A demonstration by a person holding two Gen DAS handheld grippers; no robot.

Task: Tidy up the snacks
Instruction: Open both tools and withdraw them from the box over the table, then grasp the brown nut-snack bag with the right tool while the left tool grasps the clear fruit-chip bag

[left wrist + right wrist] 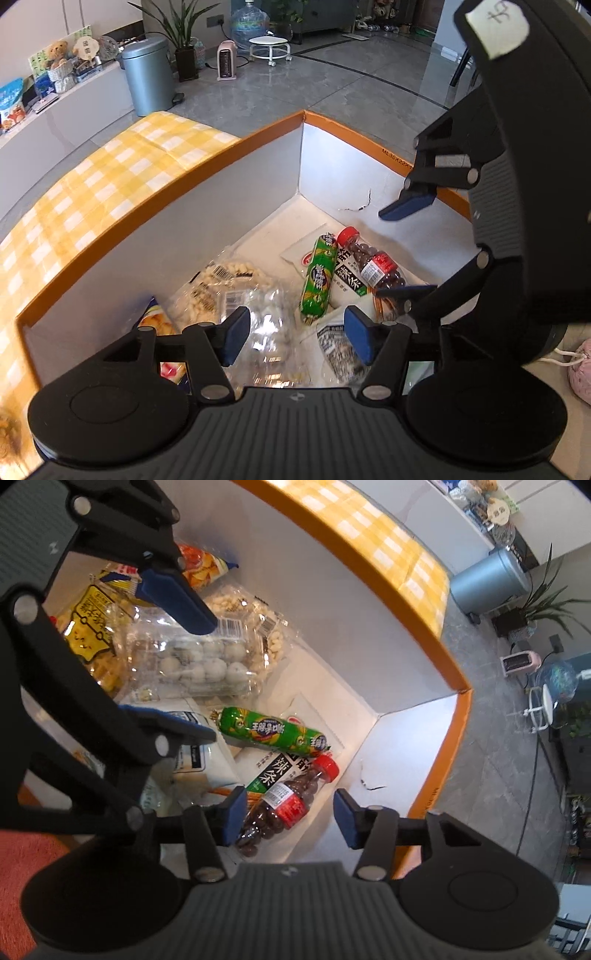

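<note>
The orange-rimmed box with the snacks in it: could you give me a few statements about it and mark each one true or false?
1. A green sausage-shaped snack lies inside the box. True.
2. The little bottle has a blue cap. False: its cap is red.
3. The right hand-held gripper is clamped on the bottle. False: its jaws are apart, and the bottle lies on the box floor.
4. The left hand-held gripper holds nothing. True.
5. The box sits on a yellow checked cloth. True.
</note>
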